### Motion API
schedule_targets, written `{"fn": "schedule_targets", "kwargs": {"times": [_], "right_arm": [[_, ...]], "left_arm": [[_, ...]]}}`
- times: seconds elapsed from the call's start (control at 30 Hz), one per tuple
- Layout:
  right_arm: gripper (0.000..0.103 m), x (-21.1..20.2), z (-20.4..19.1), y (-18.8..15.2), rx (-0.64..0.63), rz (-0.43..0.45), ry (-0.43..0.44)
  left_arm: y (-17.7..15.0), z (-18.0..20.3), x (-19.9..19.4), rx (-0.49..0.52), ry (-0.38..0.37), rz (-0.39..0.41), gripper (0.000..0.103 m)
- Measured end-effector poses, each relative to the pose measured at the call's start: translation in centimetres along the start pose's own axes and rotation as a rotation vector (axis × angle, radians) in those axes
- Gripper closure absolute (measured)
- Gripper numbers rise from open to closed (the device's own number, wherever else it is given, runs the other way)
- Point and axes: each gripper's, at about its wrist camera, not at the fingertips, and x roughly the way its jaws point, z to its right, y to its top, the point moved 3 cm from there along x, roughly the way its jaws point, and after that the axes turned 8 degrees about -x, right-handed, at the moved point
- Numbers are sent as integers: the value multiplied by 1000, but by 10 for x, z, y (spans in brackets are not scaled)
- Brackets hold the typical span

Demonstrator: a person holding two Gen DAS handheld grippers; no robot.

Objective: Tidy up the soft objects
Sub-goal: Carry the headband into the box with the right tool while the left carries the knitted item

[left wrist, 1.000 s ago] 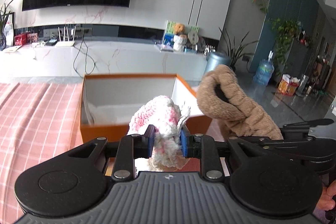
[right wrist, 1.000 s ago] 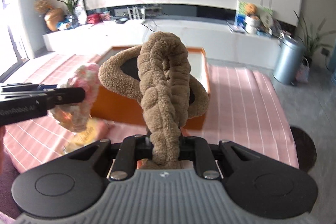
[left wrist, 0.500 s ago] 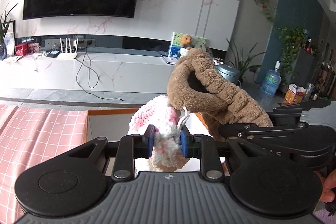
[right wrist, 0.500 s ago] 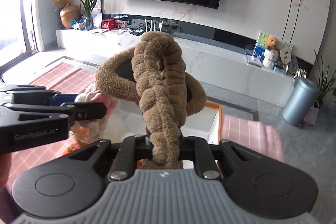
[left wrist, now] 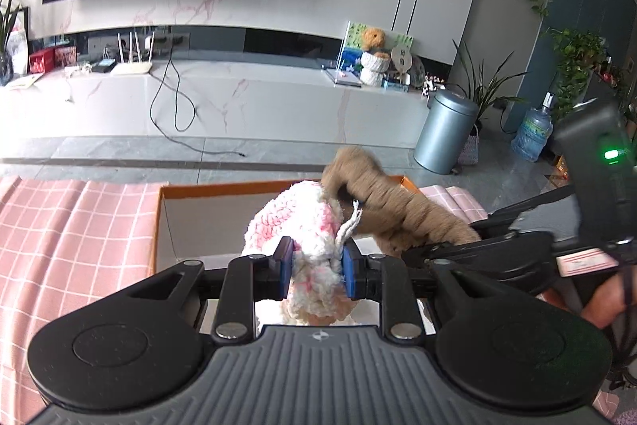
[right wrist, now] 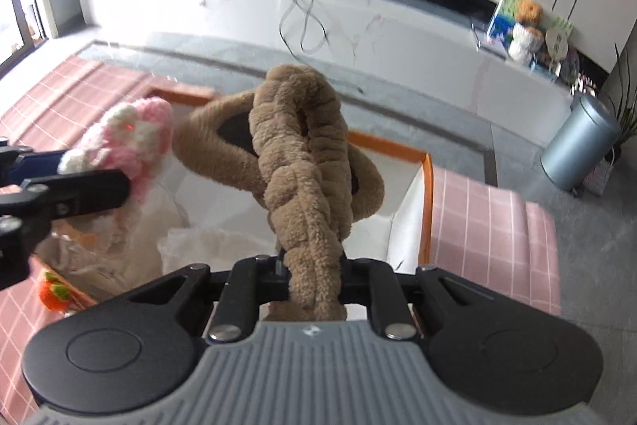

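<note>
Your left tool (left wrist: 314, 261) grips the pink-white knit piece (left wrist: 296, 226), your right tool (right wrist: 312, 279) clamps the brown plush piece (right wrist: 306, 162); both hang over the orange box (right wrist: 426, 194), neither released yet.

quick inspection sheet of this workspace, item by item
surface: pink checked tablecloth under the orange box, open top, white inside
job's things: pink and white crocheted toy and brown plush braided piece, both held above the box
clutter: small orange knitted item beside the box; crumpled clear plastic inside it
grippers: left gripper shut on the crocheted toy; right gripper shut on the plush piece
cables: black cable trailing off the white TV bench
surroundings: wall TV, router, metal bin, plants
</note>
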Motion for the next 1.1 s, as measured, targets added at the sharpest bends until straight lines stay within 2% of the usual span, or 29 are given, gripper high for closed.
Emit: {"fn": "schedule_targets", "kwargs": {"times": [0.37,0.5,0.57,0.73,0.87,1.0,1.07,1.1], "right_arm": [[87,60,-3,-2,-73,-150,-55],[81,67,-3,-5,-79,-155,-54],[75,67,-3,-6,-69,-158,-40],[62,45,-3,0,-85,-113,-19],[62,20,-3,3,-82,-96,21],[63,2,-3,-3,-104,-124,62],[71,-4,-5,-8,-117,-149,93],[79,-7,-7,-10,-123,-164,105]], "left_arm": [[1,0,23,0,-2,-61,75],[-2,0,31,-3,-5,-86,75],[-4,-1,32,-7,-6,-98,75],[-2,-2,32,-6,-12,-113,75],[-4,1,27,0,-22,-118,75],[-5,5,24,8,-35,-132,75],[-6,6,25,9,-35,-133,75],[-6,7,26,7,-35,-136,75]]}}
